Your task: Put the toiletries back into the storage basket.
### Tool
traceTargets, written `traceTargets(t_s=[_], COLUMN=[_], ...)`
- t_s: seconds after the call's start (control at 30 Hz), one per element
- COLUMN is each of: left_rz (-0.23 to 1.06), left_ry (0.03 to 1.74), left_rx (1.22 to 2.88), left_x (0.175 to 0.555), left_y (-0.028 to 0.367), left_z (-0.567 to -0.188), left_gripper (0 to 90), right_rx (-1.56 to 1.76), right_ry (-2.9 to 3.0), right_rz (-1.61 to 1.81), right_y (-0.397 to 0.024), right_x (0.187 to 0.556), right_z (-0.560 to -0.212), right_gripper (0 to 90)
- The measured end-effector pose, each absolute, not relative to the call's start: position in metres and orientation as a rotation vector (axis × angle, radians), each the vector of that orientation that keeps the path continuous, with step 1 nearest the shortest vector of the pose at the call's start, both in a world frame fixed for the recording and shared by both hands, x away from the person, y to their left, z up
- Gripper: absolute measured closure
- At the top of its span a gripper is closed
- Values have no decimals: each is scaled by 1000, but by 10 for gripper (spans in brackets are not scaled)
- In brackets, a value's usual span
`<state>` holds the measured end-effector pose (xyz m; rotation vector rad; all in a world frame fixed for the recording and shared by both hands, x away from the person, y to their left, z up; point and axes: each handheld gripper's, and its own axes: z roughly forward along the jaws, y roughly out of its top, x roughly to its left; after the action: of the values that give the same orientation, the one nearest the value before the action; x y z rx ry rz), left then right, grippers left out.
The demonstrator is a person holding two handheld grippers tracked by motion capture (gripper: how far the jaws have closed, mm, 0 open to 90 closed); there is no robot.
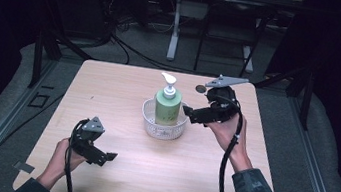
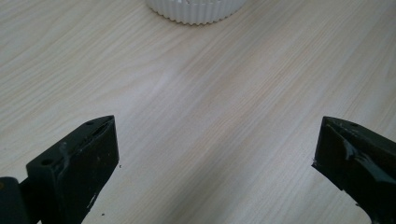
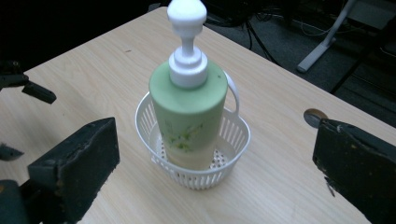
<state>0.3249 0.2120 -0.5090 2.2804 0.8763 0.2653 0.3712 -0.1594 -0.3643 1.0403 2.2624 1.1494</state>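
Two grippers over pale woodgrain table (image 1: 113, 168): the right gripper (image 3: 215, 154) gapes wide, nothing gripped, just beside a green pump bottle (image 3: 189, 116) standing upright in a ribbed white plastic basket (image 3: 233, 140) at centre. Left gripper (image 2: 215, 154) spread too, well apart, bare wood between.

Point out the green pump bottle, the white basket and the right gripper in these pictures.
green pump bottle (image 3: 189, 116), right gripper view, on the front of its green body.
white basket (image 3: 236, 140), right gripper view, on its slotted side wall.
right gripper (image 1: 187, 111), high view, midway between its open fingertips.
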Motion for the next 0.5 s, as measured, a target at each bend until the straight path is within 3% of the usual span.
traceTargets(t_s=[0.5], left_rz=[259], left_ry=[878], left_rx=[2282], left_x=[325], left_y=[212], left_z=[-510], left_gripper=[0], right_rx=[1144], right_ry=[2252], right_rz=[1069], right_y=[-209], right_x=[329], right_z=[-417], right_gripper=[9])
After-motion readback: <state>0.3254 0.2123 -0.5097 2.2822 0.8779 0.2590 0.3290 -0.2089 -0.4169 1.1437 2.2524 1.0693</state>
